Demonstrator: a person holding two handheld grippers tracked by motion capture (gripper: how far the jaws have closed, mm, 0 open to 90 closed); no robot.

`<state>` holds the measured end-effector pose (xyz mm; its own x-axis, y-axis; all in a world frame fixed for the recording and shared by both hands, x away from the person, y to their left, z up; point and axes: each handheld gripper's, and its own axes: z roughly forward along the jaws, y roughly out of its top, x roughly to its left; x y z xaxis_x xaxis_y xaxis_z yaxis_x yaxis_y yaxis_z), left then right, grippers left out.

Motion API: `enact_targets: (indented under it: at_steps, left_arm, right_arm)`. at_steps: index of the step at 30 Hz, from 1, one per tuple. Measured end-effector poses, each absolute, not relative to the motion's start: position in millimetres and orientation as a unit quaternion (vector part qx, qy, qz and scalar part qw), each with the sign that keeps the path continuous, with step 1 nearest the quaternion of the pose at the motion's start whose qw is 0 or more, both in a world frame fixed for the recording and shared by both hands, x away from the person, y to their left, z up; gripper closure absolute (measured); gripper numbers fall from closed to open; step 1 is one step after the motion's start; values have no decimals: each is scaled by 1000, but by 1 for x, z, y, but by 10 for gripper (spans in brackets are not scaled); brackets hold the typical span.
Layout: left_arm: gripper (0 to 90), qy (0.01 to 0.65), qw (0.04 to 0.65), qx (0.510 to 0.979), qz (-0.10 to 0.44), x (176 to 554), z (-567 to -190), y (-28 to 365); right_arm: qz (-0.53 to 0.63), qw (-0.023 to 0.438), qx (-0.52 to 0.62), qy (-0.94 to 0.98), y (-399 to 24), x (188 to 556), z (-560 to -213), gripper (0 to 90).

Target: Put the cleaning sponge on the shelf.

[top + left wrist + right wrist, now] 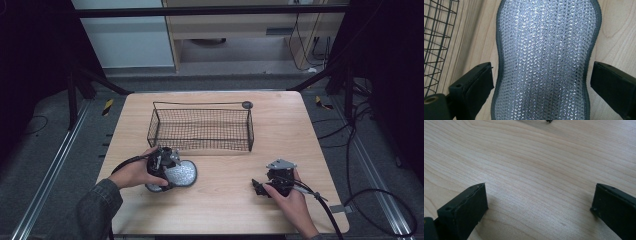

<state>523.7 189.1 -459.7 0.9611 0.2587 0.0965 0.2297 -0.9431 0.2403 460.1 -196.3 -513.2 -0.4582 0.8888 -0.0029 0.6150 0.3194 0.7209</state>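
Left gripper (541, 82) jaws apart astride silver scrubbing pad (546, 57) near surface's (220, 210) left edge; right gripper (539, 205) agape over bare wood.

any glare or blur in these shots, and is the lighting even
High view: table evenly lit, surroundings dark, slightly soft. Left gripper view: the silver scrubbing pad sparkles with small glints, the left tool open either side of it. Right gripper view: sharp wood grain, soft shadow beside the right tool.
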Motion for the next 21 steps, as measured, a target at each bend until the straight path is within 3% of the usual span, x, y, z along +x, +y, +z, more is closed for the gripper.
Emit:
enact_targets:
  at_steps: [21]
  left_arm:
    - [18, 134, 111, 984, 47, 532, -476, 188]
  right_arm:
    - [335, 203, 476, 788, -196, 460, -513, 4]
